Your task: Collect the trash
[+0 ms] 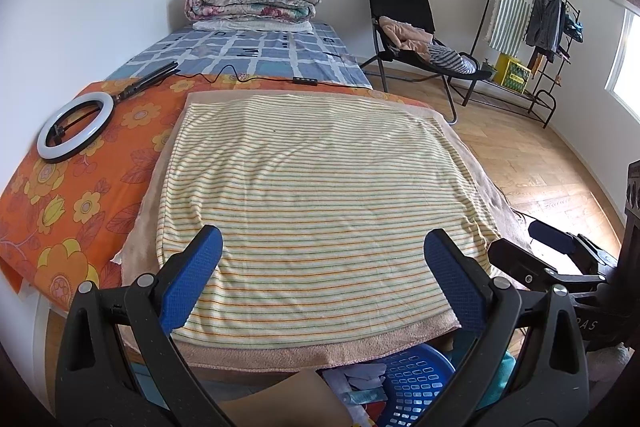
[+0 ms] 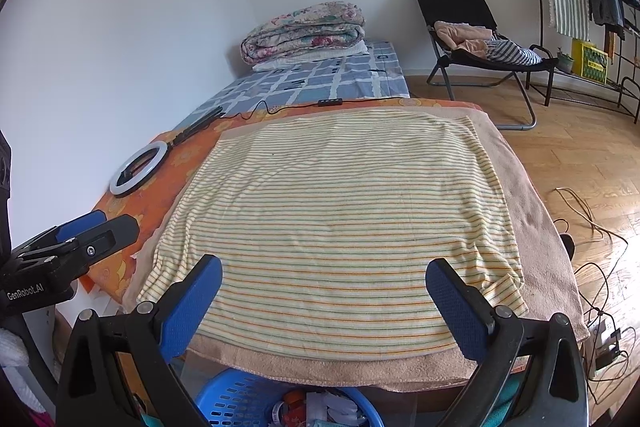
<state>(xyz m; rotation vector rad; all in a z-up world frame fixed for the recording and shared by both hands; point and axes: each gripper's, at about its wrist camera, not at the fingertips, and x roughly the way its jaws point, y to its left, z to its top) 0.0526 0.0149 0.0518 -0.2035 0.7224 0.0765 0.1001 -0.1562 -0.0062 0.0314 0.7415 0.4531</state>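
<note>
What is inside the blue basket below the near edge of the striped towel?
The blue basket holds mixed scraps: white crumpled pieces and something red-orange. The peach towel overhanging it and the right gripper hide much of it, so the rest cannot be told.

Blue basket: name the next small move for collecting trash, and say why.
Probably lower the right tool toward the blue basket below the table's near edge. Both tools are open and empty, the striped towel carries no visible trash, and the only scraps in view lie in that basket.

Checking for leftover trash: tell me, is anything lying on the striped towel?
No, the striped towel lies bare, with both open grippers hovering at its near edge.
</note>
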